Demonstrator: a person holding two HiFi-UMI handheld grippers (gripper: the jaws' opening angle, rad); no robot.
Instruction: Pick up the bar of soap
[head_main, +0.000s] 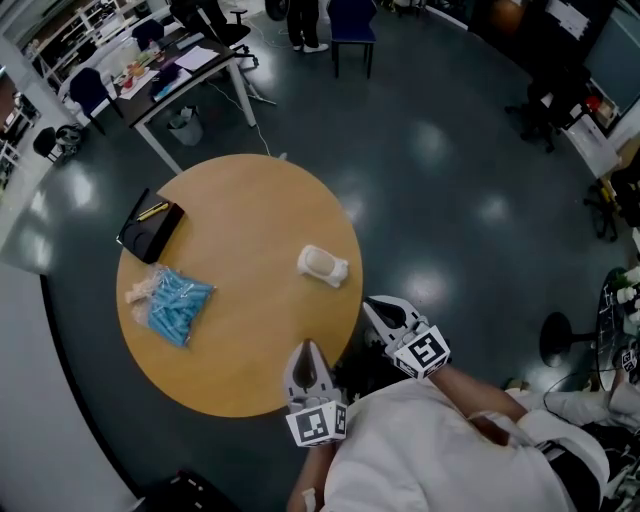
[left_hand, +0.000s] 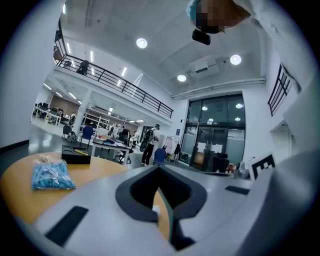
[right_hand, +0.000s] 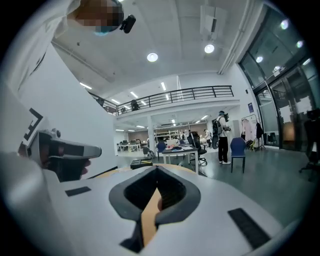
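The bar of soap (head_main: 323, 264) is a white rounded block lying on the right part of the round wooden table (head_main: 250, 210). My left gripper (head_main: 308, 347) hovers over the table's near edge, below the soap, with its jaws shut and nothing between them. My right gripper (head_main: 373, 304) is off the table's right edge, to the lower right of the soap, also shut and empty. In the left gripper view the jaws (left_hand: 159, 169) meet at their tips above the tabletop (left_hand: 100, 172). The right gripper view shows its jaws (right_hand: 156, 167) closed too.
A blue plastic bag (head_main: 175, 305) (left_hand: 50, 176) lies on the table's left side, with a black box (head_main: 150, 228) (left_hand: 76, 156) behind it. Desks (head_main: 185, 70), chairs and people stand on the dark floor beyond.
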